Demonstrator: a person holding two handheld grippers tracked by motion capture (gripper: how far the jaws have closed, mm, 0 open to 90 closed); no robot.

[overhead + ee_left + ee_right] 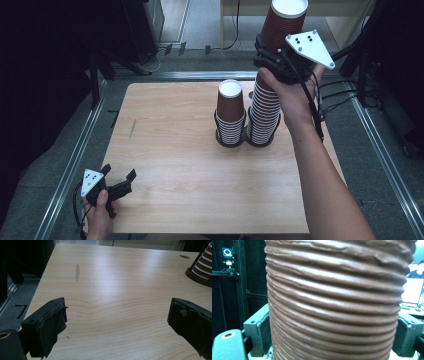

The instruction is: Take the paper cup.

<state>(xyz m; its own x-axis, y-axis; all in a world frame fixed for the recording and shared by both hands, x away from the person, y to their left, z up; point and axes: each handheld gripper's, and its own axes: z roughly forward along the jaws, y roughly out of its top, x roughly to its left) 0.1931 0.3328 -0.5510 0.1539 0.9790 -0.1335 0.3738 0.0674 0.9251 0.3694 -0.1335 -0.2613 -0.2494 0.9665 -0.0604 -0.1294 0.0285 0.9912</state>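
Idleness described my left gripper [120,181], spread wide over the worktop [175,165]. Right of the short cup stack [230,107], my right gripper [272,57] clasped the tall cup stack [272,70] high up; an off-axis pull would probably topple it.

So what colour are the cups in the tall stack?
Brown with white rims, on the tall stack; clearest in the high view.
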